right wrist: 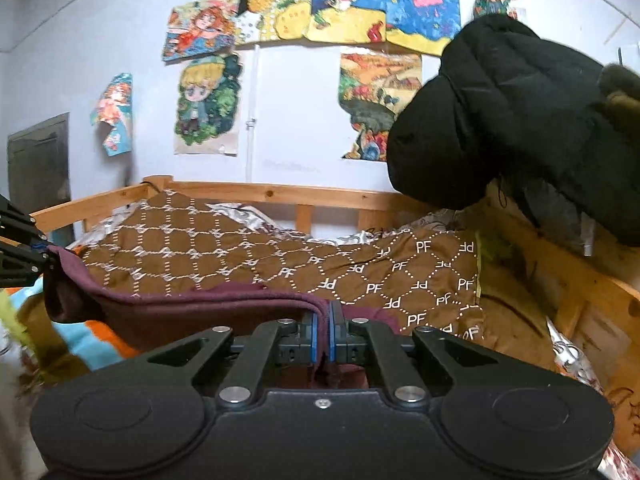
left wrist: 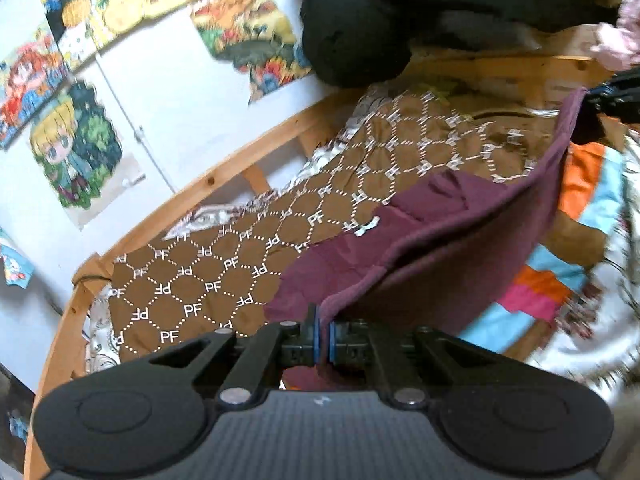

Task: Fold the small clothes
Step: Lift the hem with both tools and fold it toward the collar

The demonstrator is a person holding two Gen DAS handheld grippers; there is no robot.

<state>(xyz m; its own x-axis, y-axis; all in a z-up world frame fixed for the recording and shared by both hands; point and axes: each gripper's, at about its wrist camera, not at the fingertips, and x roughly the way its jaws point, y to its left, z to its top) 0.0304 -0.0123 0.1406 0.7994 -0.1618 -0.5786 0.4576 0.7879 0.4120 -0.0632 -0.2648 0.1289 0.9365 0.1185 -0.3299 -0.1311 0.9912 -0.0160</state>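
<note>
A maroon garment [left wrist: 432, 236] hangs stretched between both grippers above the bed. In the left wrist view my left gripper [left wrist: 324, 330] is shut on one corner of its thick hem, and the cloth runs up and right to the other gripper [left wrist: 612, 98] at the frame's edge. In the right wrist view my right gripper [right wrist: 325, 320] is shut on the opposite corner of the maroon garment [right wrist: 192, 312]. From there the hem leads left to the left gripper [right wrist: 38, 258]. Part of the cloth sags below the hem line.
A brown quilt with a white PF pattern [right wrist: 304, 260] covers the bed, beside a patchwork blanket [left wrist: 560, 280]. The wooden bed rail [right wrist: 280, 192] runs along a wall hung with drawings [right wrist: 208, 104]. A black padded coat [right wrist: 500, 120] drapes over the bed end.
</note>
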